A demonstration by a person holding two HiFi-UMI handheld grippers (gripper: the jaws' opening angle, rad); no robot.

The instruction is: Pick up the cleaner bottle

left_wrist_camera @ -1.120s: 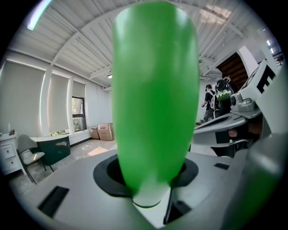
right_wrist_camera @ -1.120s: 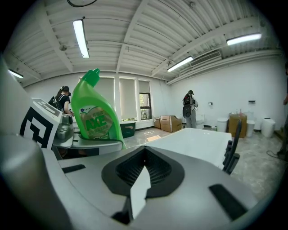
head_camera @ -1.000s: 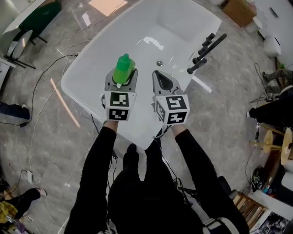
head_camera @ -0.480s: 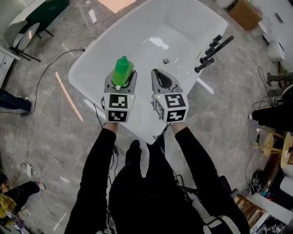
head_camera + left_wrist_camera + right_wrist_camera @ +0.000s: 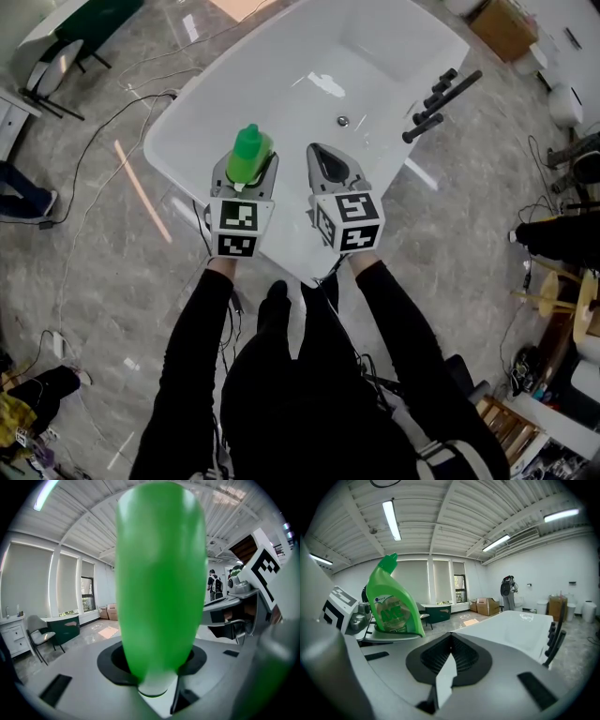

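The cleaner bottle [image 5: 248, 155] is bright green with a spout cap and stands upright between the jaws of my left gripper [image 5: 246, 173], which is shut on it above the near end of the white bathtub [image 5: 178, 141]. In the left gripper view the green bottle [image 5: 159, 583] fills the middle and hides most of what lies behind, with the left gripper [image 5: 157, 667] clamped at its base. My right gripper [image 5: 333, 169] hovers beside it, shut and empty. In the right gripper view the labelled bottle [image 5: 391, 602] shows at the left, beyond the shut right gripper [image 5: 449, 660].
A black faucet set [image 5: 445, 94] stands on the tub's right rim and a drain [image 5: 343, 120] sits in the tub floor. Cables [image 5: 94, 141] trail over the grey marble floor at the left. A cardboard box [image 5: 492, 23] lies at the far right, a chair [image 5: 47, 75] at the far left.
Both grippers have drawn back together toward the tub's near end. The left still holds the green bottle and the right is still shut and empty.
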